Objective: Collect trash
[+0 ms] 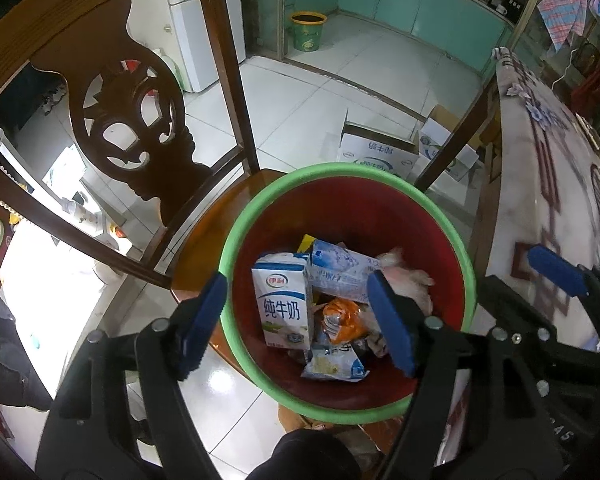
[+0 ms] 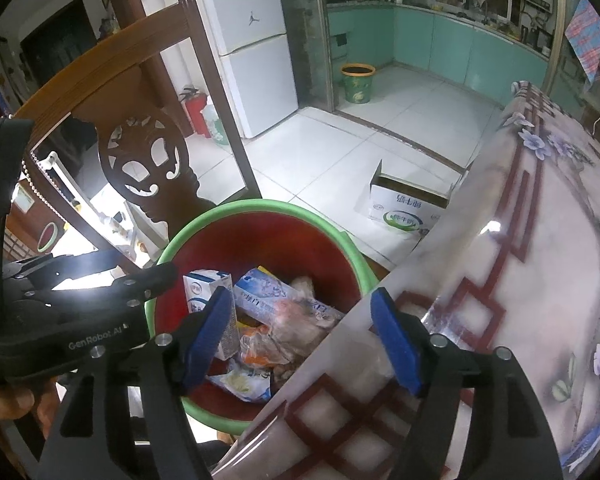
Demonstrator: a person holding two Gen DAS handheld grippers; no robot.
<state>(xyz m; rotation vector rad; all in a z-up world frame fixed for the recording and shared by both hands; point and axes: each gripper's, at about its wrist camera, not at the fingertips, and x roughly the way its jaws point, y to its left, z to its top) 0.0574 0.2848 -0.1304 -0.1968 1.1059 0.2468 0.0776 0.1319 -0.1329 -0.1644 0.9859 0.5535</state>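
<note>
Left hand-held gripper (image 1: 300,320): jaws wide, nothing between the pads, hanging directly above the bin (image 1: 236,236). Right hand-held gripper (image 2: 304,338): jaws likewise wide and empty, straddling the line where the bin rim meets the desk (image 2: 540,280) edge.

Bin: green rim, red inside, standing on the seat of a wooden chair (image 1: 112,92) just beside the desk. Contents seen: a milk carton (image 1: 282,300) upright against the near-left wall, a pale blue packet (image 1: 340,270) lying across the middle, an orange wrapper (image 1: 342,318) and a white-and-blue pouch (image 1: 334,364) under them, and a pinkish crumpled bag (image 1: 408,280) to the right. All trash in view lies inside the bin; none is in either grip.

Desk: the patterned cloth shows no loose trash in the portion visible.

Floor beyond: open cardboard boxes (image 1: 376,152) beside the desk leg; a second green bin (image 1: 308,30) stands farther off at the kitchen doorway.

Assessment: the drop step appears finished, both grippers released over the bin. The next move likely calls for lifting clear of the rim and searching for any remaining trash; whether the boxes count cannot be told.
</note>
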